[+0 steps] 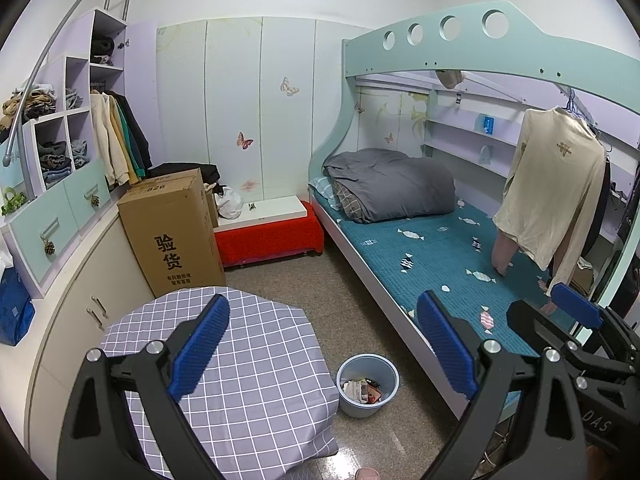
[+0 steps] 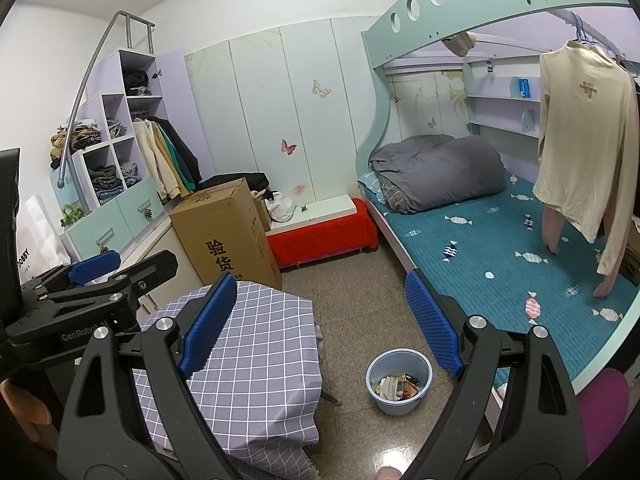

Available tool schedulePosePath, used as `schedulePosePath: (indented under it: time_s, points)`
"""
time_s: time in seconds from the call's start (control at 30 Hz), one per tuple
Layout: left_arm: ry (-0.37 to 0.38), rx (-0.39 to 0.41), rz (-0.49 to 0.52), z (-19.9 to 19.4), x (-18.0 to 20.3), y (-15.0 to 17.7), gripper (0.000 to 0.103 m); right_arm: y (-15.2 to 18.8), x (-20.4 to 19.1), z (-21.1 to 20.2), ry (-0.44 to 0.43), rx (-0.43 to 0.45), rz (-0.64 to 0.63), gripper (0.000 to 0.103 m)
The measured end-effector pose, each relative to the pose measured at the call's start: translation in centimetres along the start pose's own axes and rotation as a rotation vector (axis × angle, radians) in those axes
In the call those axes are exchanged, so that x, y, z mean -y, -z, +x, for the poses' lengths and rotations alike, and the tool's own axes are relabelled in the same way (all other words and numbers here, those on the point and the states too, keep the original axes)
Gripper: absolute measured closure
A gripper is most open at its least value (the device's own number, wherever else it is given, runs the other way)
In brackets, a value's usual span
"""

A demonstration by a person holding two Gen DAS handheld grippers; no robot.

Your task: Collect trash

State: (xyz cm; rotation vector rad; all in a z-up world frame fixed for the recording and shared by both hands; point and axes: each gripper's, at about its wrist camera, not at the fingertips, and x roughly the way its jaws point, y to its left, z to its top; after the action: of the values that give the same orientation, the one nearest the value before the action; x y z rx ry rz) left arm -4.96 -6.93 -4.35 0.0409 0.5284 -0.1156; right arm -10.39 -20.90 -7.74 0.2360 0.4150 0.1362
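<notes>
Small bedroom, speckled tile floor [image 1: 352, 280], bunk bed [image 1: 440, 256] along one side, wardrobe shelving opposite. Pale blue trash bin [image 1: 367, 385] stood on the floor between the bed edge and a desk draped in a grey checked cloth [image 1: 240, 360]; paper and wrappers are seen inside it, roughly half full. A tall cardboard box [image 1: 172, 232] and a red-covered low bench [image 1: 268, 240] lie beyond. No loose trash can be made out on the floor or bed.

Left gripper [image 1: 324, 344] and right gripper [image 2: 320, 320] are held high, jaws spread wide, nothing gripped.

Judgement: the bin is best approached from above, one rim wall pinched, and kept level so nothing spills.
</notes>
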Motion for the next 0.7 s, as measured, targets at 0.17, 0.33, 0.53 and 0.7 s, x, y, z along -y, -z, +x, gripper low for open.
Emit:
schedulePosePath:
  time_s: [0.17, 0.33, 0.53, 0.7]
  points:
    - [0.000, -0.001, 0.000, 0.02, -0.01, -0.03, 0.010, -0.07, 0.01, 0.10, -0.001, -0.005, 0.000, 0.018]
    - [0.000, 0.000, 0.000, 0.03, -0.07, -0.04, 0.010, -0.14, 0.06, 0.18, -0.001, -0.004, 0.001, 0.018]
    - [0.000, 0.001, 0.001, 0.09, -0.13, -0.03, 0.010, -0.10, -0.03, 0.16, 0.001, -0.006, 0.001, 0.018]
    - [-0.001, 0.000, 0.000, 0.11, -0.15, -0.03, 0.010, -0.03, -0.12, 0.18, 0.000, -0.007, 0.001, 0.018]
